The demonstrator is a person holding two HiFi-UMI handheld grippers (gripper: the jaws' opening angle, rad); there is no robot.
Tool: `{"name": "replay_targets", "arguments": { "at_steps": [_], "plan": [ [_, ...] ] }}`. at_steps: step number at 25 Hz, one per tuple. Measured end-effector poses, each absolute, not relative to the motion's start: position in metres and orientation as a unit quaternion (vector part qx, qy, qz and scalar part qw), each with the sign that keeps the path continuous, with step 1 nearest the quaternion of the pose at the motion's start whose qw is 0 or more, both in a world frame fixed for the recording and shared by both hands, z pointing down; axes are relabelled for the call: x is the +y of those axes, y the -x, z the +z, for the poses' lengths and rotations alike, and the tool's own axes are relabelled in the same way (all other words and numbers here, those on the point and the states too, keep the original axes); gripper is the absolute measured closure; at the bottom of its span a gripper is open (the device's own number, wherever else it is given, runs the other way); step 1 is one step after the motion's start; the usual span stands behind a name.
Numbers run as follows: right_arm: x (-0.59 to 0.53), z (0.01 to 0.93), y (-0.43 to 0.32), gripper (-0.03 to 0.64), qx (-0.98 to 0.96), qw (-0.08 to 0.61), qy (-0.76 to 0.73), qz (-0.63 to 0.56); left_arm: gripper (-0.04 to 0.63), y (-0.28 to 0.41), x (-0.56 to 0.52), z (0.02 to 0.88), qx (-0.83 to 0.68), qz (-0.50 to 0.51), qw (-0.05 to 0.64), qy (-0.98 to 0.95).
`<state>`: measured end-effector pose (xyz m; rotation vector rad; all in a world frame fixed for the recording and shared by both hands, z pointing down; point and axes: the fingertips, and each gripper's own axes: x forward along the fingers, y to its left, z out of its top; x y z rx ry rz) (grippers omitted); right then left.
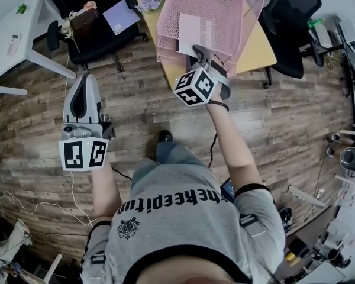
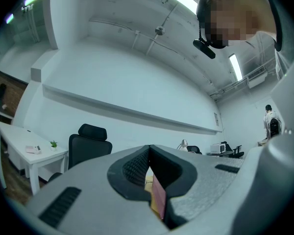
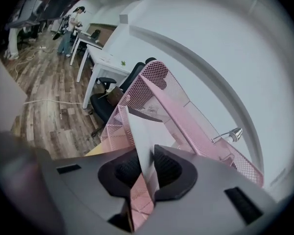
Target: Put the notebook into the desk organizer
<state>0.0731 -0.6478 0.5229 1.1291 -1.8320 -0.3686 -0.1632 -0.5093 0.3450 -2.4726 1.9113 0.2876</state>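
Left gripper (image 1: 86,83), at 10 o'clock from the person: forearm bent, tool roughly level over the floor (image 1: 142,108), well apart from the work. Its fingers (image 2: 132,168) are clenched tip to tip with nothing between them.

Right arm is stretched out toward 12 o'clock. The right gripper (image 1: 201,53) is pitched down and reaches in at the organizer's front edge. Its fingers (image 3: 169,170) are grasping the notebook (image 1: 195,29) by its near edge, which shows edge-on between the pads.

The notebook lies mostly inside the pink mesh organizer (image 1: 231,10), on what looks like the top tier. The organizer stands on the counter (image 1: 257,49) at 12 to 1 o'clock.

Step in hand, as I judge it: seating and release. Keep the notebook flat to the tray, push it in until it rests on the mesh, and only then let go. Draw the tool straight back so the pads don't drag the notebook out. Mind the mesh front rim.

Office chair (image 1: 92,34) beyond, at 11 o'clock.
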Motion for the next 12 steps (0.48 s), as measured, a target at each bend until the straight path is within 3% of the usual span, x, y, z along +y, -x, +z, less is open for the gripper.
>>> {"name": "replay_targets", "arguments": {
  "at_steps": [12],
  "plan": [
    [-0.6415, 0.5224, -0.0656, 0.514, -0.799, 0.407, -0.442, -0.034, 0.592, 0.1669, -0.5117, 0.3438, 0.612, 0.094, 0.000, 0.786]
  ]
}}
